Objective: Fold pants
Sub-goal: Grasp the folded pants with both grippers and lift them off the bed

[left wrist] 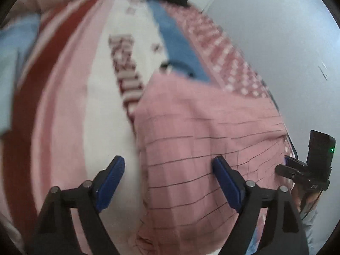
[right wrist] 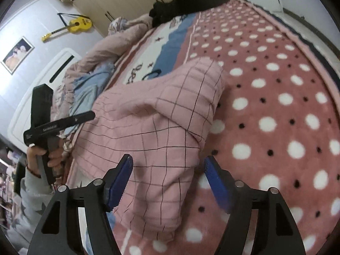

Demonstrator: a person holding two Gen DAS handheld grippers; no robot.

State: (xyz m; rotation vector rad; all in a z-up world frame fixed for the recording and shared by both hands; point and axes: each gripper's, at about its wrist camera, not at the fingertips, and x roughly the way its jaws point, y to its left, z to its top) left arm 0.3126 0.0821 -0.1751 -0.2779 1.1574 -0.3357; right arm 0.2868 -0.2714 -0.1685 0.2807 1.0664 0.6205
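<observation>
The bed [right wrist: 276,110] is the biggest thing here. A fuzzy blanket covers it, dark pink with white dots and small black dots on one side, and white, blue and red stripes with big letters on the other. It looks soft and thick.

The pants [right wrist: 153,127] lie on top of the blanket, near the edge of the bed. They are light pink with thin dark lines that make squares. The cloth looks thin and floppy, a bit like pajamas. They are already doubled over into a fat bundle, with one layer flopped on top of another. The top flap is puffy and bumpy, not flat. So I think the folding is mostly done, but the pile needs smoothing, and maybe one more fold to make it small and neat.

The left tongs [left wrist: 169,165] hang over the side edge of the pants, with the blue pads wide apart. Nothing is pinched between them.

The right tongs [right wrist: 167,165] hang over the near end of the pants. Their blue pads, ridged like little teeth, are apart too, and they hold nothing.
</observation>
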